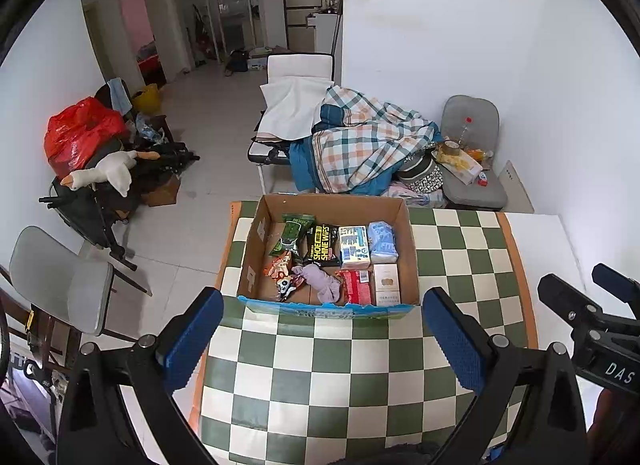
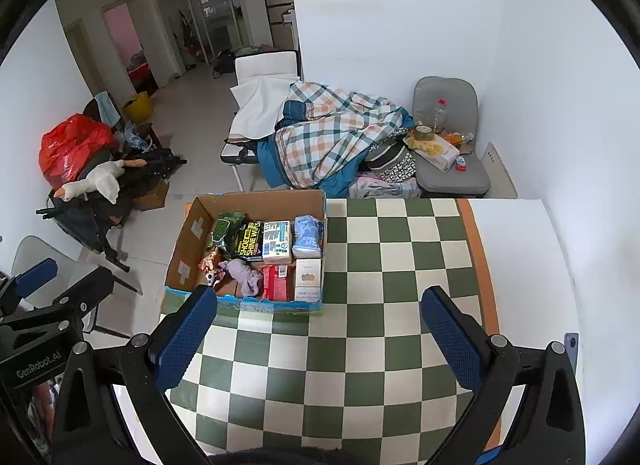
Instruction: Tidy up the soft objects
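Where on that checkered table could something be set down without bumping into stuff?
The checkered tablecloth is bare right of the cardboard box, out to its orange border, and in front of the box toward both open tools. Inside the box it is crowded: packets fill the back and right, the purple cloth lies in the middle; only a little bare cardboard shows near its left wall.

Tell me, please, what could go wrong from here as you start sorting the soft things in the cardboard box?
1. The purple cloth lies tangled among snack packets; lifting it may drag one along.
2. The box sits at the table's far corner, so a push could slide it off.
3. Both tongs, left and right, are open and side by side; reaching together, they might collide.
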